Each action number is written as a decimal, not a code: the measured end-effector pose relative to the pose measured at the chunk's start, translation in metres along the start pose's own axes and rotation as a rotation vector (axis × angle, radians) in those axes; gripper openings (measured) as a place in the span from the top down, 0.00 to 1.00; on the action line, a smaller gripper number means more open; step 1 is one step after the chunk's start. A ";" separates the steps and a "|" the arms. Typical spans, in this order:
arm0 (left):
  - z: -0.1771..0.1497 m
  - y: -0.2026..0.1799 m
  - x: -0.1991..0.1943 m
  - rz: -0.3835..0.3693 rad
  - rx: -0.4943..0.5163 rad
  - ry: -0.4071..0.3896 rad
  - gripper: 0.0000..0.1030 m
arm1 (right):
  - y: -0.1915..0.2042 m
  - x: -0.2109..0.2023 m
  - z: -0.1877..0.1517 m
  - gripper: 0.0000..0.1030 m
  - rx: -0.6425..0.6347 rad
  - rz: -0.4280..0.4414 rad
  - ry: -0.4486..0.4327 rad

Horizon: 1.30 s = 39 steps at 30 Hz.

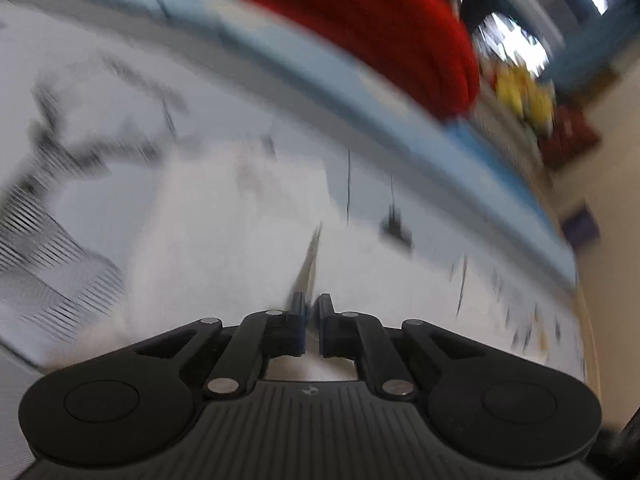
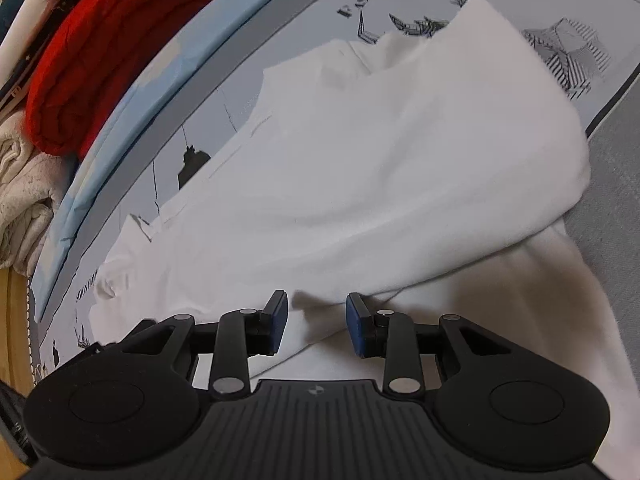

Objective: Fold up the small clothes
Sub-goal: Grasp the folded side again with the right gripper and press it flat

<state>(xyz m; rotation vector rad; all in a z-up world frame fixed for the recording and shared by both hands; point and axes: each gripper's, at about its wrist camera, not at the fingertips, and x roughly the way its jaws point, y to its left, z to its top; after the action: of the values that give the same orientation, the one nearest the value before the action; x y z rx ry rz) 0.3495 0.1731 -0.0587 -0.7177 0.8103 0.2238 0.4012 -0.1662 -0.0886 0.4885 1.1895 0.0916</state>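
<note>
A: Right gripper (image 2: 316,322): how do the jaws stand?
B: Spread wide and empty, straddling a raised fold edge of the white garment (image 2: 400,168), which lies just ahead — seemingly lined up so the pads can pinch that edge.

A: And the left gripper (image 1: 312,326)?
B: Nearly clenched, with only a slit between the pads. The view is motion-blurred, so I cannot tell whether thin cloth sits in the slit; pale fabric lies directly at 12 o'clock.

A: Where does the garment lie?
B: Partly folded over itself on the printed bedsheet (image 2: 400,8). A rolled red blanket (image 2: 116,40) rests at 10 o'clock, apart from the working area.
</note>
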 end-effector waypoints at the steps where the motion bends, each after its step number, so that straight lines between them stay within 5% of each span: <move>1: 0.005 -0.003 -0.023 0.066 -0.001 -0.076 0.95 | 0.000 -0.002 0.001 0.67 0.000 0.003 -0.007; 4: 0.003 -0.005 -0.064 0.305 0.089 -0.183 0.93 | -0.001 -0.007 0.000 0.66 0.008 0.020 -0.013; 7: -0.003 0.021 -0.053 0.332 -0.030 -0.021 0.93 | -0.003 -0.011 -0.001 0.66 0.009 0.009 -0.015; 10: 0.000 0.031 -0.053 0.396 -0.043 -0.031 0.93 | -0.010 -0.014 0.002 0.66 0.034 -0.030 -0.033; 14: 0.013 0.036 -0.059 0.340 -0.065 -0.081 0.92 | -0.030 -0.021 0.009 0.66 0.169 -0.081 -0.084; 18: 0.019 0.044 -0.041 0.264 -0.073 0.015 0.81 | -0.055 -0.027 0.015 0.67 0.318 -0.102 -0.121; 21: 0.016 0.049 -0.027 0.294 -0.059 0.071 0.72 | -0.066 -0.037 0.014 1.00 0.386 -0.079 -0.180; 27: 0.010 0.060 -0.006 0.280 -0.030 0.156 0.70 | -0.086 -0.038 0.005 1.00 0.499 -0.180 -0.190; 32: 0.011 0.056 -0.013 0.275 -0.007 0.113 0.96 | -0.068 -0.042 0.011 0.87 0.444 -0.017 -0.237; 34: 0.014 0.053 -0.019 0.274 -0.002 0.081 0.98 | -0.066 -0.044 0.012 0.78 0.455 -0.018 -0.263; 39: 0.022 0.042 -0.039 0.254 0.001 0.005 0.98 | -0.074 -0.046 0.013 0.78 0.510 0.057 -0.270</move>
<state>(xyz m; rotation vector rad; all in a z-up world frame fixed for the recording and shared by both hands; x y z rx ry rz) 0.3174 0.2221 -0.0405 -0.6132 0.9062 0.4505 0.3820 -0.2511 -0.0755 0.9510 0.9268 -0.2293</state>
